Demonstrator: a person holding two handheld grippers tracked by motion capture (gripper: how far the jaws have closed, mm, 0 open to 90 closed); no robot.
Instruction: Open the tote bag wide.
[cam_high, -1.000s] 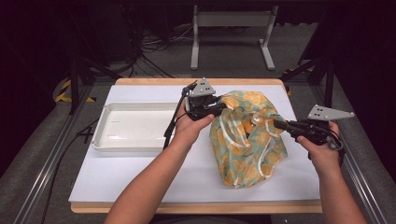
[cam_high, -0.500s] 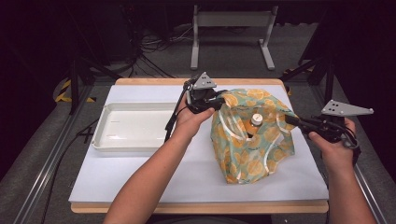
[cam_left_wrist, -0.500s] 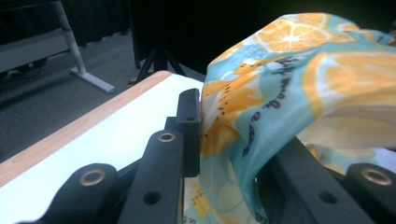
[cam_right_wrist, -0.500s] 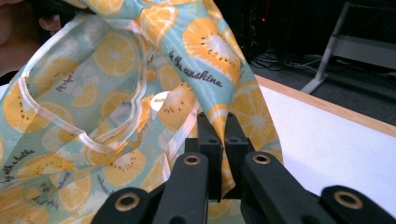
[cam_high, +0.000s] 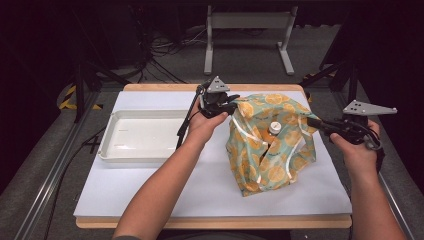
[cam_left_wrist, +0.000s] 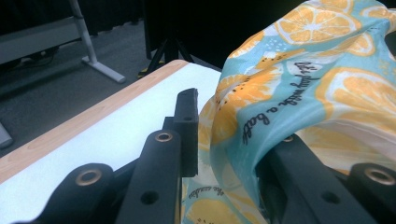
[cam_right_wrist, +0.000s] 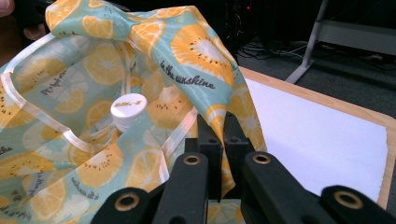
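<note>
A teal cloth bag (cam_high: 270, 165) printed with orange slices stands right of the table's centre, its mouth pulled wide. Inside it a bottle with a white cap (cam_high: 274, 127) stands upright. My left gripper (cam_high: 232, 106) is shut on the bag's left rim, and my right gripper (cam_high: 313, 122) is shut on the right rim. In the left gripper view the bag's fabric (cam_left_wrist: 327, 79) drapes between the jaws of my left gripper (cam_left_wrist: 233, 135). In the right gripper view my right gripper (cam_right_wrist: 223, 135) pinches the bag's hem (cam_right_wrist: 196, 56), with the bottle cap (cam_right_wrist: 127, 108) beyond it.
An empty white tray (cam_high: 107, 152) lies on the left half of the white table top (cam_high: 165, 195). Bare table lies in front of the bag. A metal stand (cam_high: 247, 20) and cables sit on the floor beyond the far edge.
My right gripper has drawn the bag's right rim outward and slightly up. The mouth has spread wider and the bottle cap now shows. My left gripper shifted a little with its rim.
</note>
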